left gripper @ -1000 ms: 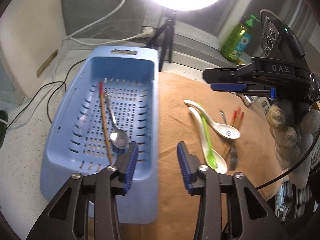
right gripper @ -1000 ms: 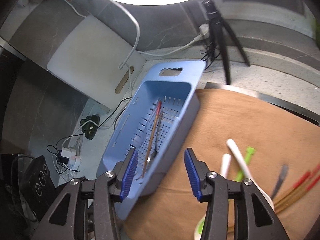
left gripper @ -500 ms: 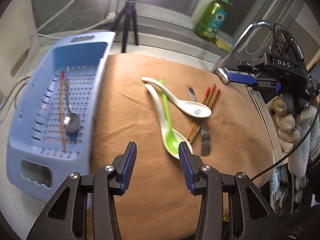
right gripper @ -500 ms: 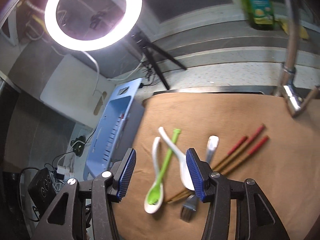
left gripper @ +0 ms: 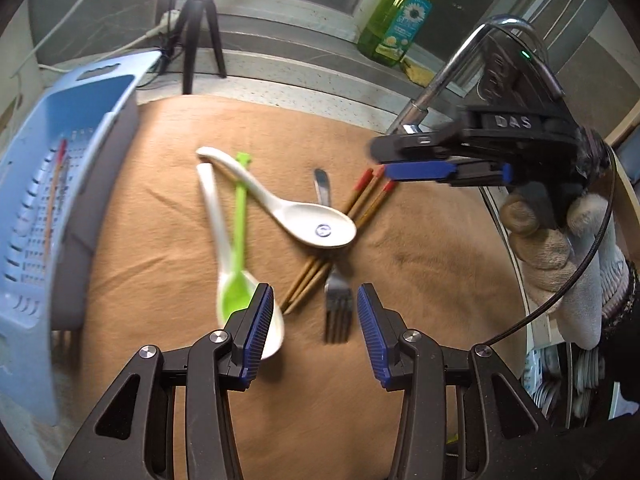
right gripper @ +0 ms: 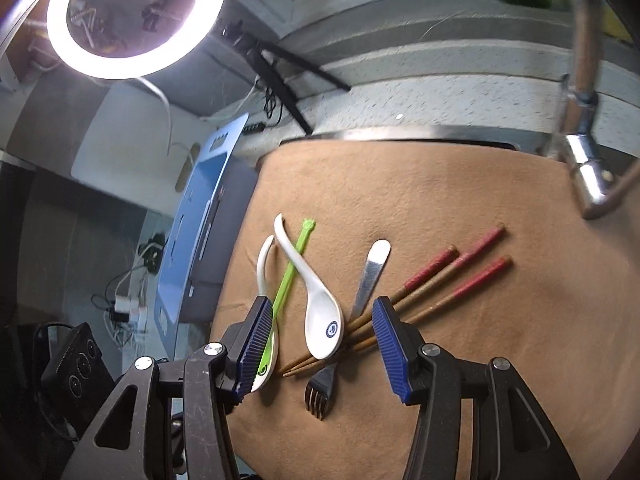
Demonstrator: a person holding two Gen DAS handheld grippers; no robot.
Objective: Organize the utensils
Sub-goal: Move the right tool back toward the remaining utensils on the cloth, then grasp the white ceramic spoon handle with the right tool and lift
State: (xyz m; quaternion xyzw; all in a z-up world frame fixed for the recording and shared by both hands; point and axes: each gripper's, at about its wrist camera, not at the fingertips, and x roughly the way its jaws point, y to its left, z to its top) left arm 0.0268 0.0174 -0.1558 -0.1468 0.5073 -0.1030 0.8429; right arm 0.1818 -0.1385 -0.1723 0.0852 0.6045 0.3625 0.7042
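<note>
Basket (left gripper: pixel 60 184): far left, well apart from both grippers.
Spoons (left gripper: pixel 244 264): by the left finger pad, handles pointing away.
Fork (left gripper: pixel 338 308): between spread fingers of left gripper (left gripper: pixel 316 332), tines toward it.
Right gripper (right gripper: pixel 320 342): wide, empty, above the fork.

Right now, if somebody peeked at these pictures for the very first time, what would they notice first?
Probably the jumble of utensils on the brown cloth: a white ceramic spoon lying across red-tipped wooden chopsticks, a bright green plastic spoon and a metal fork. Next, the glowing ring light overhead and the pale blue slotted basket to the left. Both pairs of blue-padded tongs, left and right, hang open above the pile.
</note>
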